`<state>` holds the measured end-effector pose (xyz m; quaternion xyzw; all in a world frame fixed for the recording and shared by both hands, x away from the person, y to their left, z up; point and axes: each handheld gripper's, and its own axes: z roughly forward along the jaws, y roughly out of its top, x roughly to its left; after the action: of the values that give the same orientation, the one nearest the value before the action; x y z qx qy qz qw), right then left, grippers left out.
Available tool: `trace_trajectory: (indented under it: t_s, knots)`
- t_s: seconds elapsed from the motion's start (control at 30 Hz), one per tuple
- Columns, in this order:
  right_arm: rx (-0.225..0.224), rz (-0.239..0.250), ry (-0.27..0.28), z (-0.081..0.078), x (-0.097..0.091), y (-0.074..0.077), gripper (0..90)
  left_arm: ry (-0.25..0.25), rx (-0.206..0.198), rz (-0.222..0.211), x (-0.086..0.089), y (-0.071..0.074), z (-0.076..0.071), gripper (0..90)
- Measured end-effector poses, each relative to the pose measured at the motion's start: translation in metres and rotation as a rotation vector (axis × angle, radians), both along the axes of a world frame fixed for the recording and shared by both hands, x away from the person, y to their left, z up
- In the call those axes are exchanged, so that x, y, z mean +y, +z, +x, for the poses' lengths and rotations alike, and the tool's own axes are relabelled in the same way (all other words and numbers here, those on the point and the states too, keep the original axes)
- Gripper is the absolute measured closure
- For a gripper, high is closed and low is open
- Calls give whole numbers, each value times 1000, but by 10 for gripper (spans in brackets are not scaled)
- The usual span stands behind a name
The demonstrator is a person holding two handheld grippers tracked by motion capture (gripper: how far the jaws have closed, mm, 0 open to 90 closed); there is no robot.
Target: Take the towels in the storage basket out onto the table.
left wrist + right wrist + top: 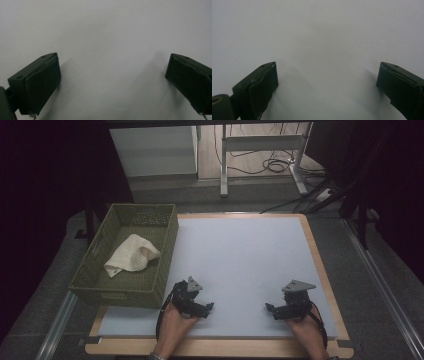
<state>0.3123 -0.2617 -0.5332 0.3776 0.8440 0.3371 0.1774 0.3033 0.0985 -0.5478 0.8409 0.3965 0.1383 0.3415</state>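
Observation:
My left gripper (207, 309) rests on the pale blue mat (240, 260) near its front left, held by a hand from below. In the left gripper view its two black jaws stand wide apart over bare mat, so the left gripper (112, 75) is open with nothing between them. My right gripper (272, 310) lies on the mat near the front right, tips pointing left. The right gripper (327, 80) is open too, with bare mat between its jaws. A cream cloth (131, 254) lies crumpled in the green woven basket (120, 295) at the left.
The basket stands on the table's left edge, just left of my left hand. The mat covers a wooden table (320, 270). Beyond the far edge are desk legs (223, 165) and cables (272, 165) on the floor.

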Motion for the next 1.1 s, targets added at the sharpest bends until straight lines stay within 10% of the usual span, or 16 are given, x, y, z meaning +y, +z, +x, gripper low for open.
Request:
trace_trajectory:
  t_s: [1.1]
  knots:
    - [-3,-1,1,0,0,0,37,-76,33,-28,-10,32,13,21]
